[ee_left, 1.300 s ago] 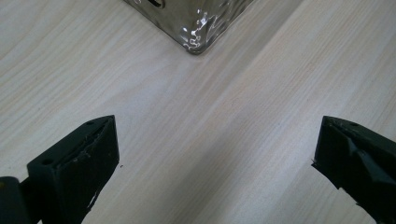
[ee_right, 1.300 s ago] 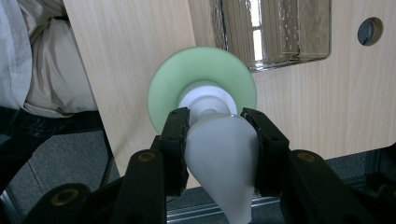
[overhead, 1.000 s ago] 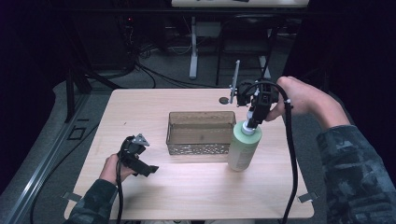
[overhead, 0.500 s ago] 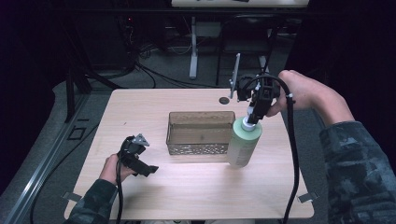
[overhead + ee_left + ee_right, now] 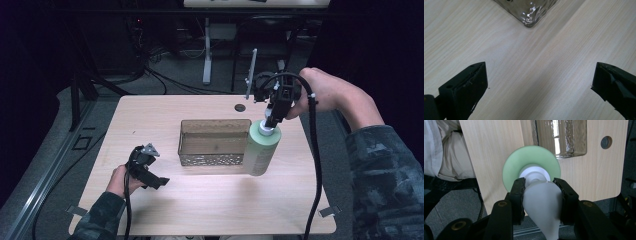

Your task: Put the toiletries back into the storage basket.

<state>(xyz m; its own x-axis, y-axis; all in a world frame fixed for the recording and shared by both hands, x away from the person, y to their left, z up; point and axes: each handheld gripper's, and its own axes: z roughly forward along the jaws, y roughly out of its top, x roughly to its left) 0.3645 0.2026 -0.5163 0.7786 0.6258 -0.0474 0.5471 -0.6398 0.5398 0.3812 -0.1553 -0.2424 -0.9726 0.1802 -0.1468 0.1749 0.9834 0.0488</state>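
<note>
Pale wooden table (image 5: 210, 205). Clear rectangular plastic bin (image 5: 215, 142), centre of table. Tall pale-green plastic bottle with white pump top (image 5: 261, 147), upright, just beside the bin's right end. Right gripper (image 5: 272, 119): jaws closed on the bottle's white top. Left gripper (image 5: 155, 181): jaws spread wide, holding nothing, low over bare table near the bin's corner

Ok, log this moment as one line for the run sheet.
right gripper: shut on green bottle cap, beside clear bin | left gripper: open, over bare table
</note>
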